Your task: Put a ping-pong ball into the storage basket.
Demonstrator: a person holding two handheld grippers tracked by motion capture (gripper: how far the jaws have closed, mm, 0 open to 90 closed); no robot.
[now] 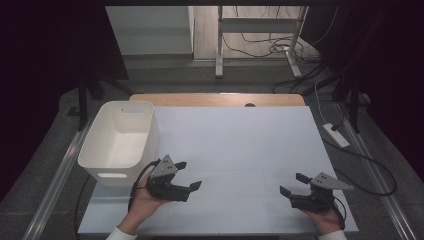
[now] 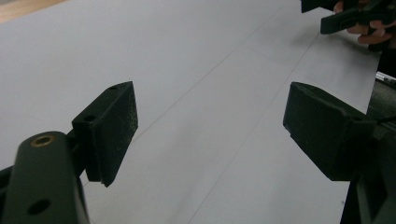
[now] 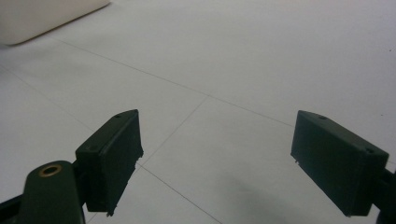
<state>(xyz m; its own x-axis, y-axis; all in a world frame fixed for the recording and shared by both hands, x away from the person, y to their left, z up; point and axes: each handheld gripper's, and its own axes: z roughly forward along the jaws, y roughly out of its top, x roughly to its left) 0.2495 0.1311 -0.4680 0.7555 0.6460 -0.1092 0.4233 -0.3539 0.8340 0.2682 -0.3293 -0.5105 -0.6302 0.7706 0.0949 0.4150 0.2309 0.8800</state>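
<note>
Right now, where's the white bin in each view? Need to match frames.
High view: white bin at the table's left edge, just beyond the left gripper.
Left gripper view: not in the picture; the right gripper sits top right.
Right gripper view: a corner of the bin at top left.
Shared landmark: the white table sheet with its thin seam lines.

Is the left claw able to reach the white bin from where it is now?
Probably yes: the left claw is open and holds nothing, the white bin stands just beside it, and nothing lies between them.
</note>
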